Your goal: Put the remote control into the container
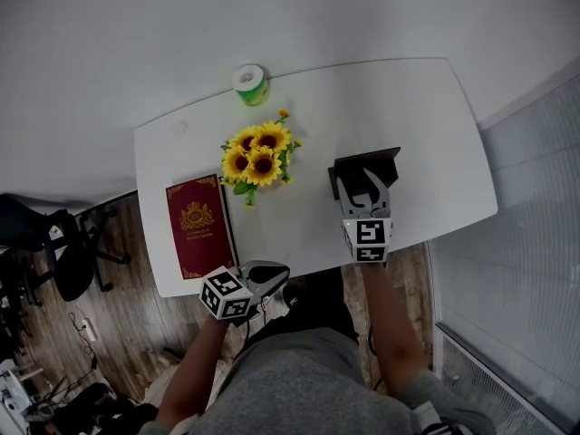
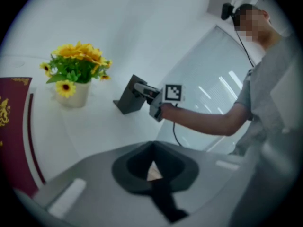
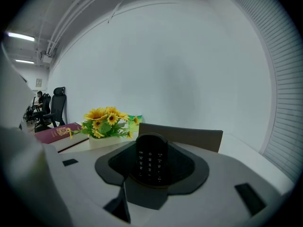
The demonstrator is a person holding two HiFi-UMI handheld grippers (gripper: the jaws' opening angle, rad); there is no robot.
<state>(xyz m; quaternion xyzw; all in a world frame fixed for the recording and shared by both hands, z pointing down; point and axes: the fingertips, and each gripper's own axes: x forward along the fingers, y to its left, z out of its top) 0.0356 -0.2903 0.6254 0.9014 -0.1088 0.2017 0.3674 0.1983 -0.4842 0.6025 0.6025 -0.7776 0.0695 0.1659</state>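
One job: right gripper clamps the remote at the container; centre it over the opening, lower, then release. Left gripper closed, empty.

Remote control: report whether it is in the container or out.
Out: the right gripper is shut on the remote control, and the container wall stands beyond it.

A black remote control, keypad showing, stands upright clamped in the right gripper near the dark, open container on the white surface.
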